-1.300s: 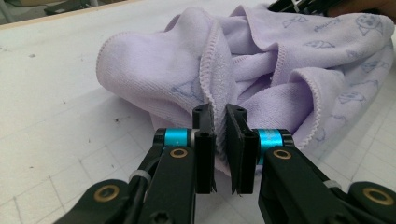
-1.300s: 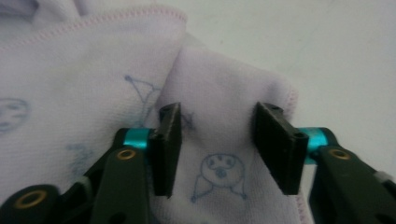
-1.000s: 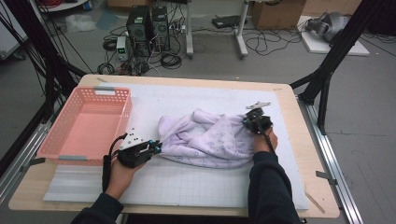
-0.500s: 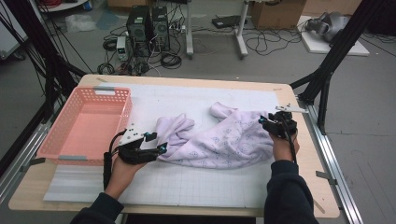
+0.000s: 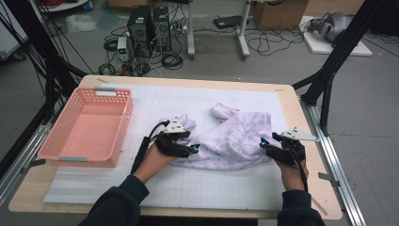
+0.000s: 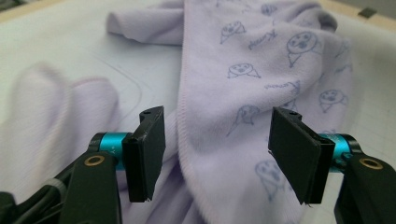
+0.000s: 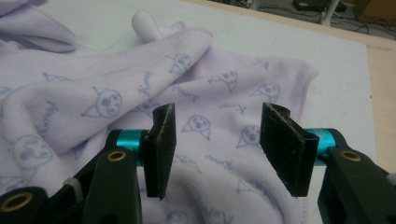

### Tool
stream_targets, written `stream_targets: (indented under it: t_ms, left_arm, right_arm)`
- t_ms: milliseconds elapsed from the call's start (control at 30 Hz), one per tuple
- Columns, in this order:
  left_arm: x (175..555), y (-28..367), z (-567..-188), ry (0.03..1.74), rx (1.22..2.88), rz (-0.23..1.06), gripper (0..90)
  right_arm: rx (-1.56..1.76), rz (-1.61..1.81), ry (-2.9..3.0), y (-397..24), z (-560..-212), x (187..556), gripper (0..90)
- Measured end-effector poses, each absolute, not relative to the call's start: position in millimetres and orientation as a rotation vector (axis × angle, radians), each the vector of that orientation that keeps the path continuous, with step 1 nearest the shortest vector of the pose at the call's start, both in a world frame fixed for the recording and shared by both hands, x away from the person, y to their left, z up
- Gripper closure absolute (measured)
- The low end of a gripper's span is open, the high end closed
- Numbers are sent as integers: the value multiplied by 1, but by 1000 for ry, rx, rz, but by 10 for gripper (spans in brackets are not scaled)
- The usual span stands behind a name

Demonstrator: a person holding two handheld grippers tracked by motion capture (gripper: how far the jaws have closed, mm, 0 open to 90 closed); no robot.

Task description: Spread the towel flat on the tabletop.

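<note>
A lavender cloth (image 5: pixel 230 139) printed with small cartoon faces lies partly spread and rumpled on the white mat (image 5: pixel 188 183). My left gripper (image 5: pixel 189 149) sits at the cloth's left near edge, open. In the left gripper view the cloth's stitched hem (image 6: pixel 184 126) runs up between the parted jaws of the left gripper (image 6: pixel 217 158), which hold nothing. My right gripper (image 5: pixel 264 144) is at the cloth's right edge, also open. In the right gripper view the right gripper (image 7: pixel 217 149) hovers over the cloth (image 7: pixel 210 93) with the jaws apart.
A pink plastic basket (image 5: pixel 123 127) stands on the left of the table, nothing visible inside. The wooden table edge (image 5: pixel 301 122) lies just right of the mat. Black frame legs, cables and computer boxes are on the floor beyond.
The cloth has been drawn out to the right and lies flatter. The right gripper swept right, then came toward the near side. The left gripper stayed near the cloth's left edge.
</note>
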State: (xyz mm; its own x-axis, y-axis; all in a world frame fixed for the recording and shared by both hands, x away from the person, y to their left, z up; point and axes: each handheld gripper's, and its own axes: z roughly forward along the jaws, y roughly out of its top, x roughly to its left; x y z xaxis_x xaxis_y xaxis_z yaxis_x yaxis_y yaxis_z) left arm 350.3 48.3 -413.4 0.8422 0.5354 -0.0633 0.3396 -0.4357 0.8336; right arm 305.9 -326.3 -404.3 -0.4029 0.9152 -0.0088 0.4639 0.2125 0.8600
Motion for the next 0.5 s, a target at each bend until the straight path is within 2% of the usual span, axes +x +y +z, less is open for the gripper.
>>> stream_targets:
  t_ms: [200, 300, 333, 367, 400, 433, 500]
  left_arm:
    - [358, 13, -432, 559, 2244, 239, 378]
    - [359, 5, -437, 546, 2279, 228, 425]
    - [360, 5, -436, 539, 2278, 208, 478]
    - [360, 5, -435, 522, 2275, 193, 618]
    - [359, 4, -433, 505, 2280, 200, 714]
    - [358, 3, -432, 490, 2283, 205, 769]
    - [360, 6, -428, 504, 2240, 177, 810]
  right_arm:
    - [1302, 1124, 1934, -334, -406, 305, 444]
    - [1301, 1124, 1937, -333, -406, 306, 440]
    - [1298, 1122, 1942, -333, -407, 306, 437]
    - [1299, 1119, 1946, -332, -407, 306, 433]
    - [1301, 1123, 1948, -331, -407, 306, 432]
    - [1298, 1121, 1947, -331, -407, 306, 433]
    - [1290, 1127, 1948, -329, -406, 307, 432]
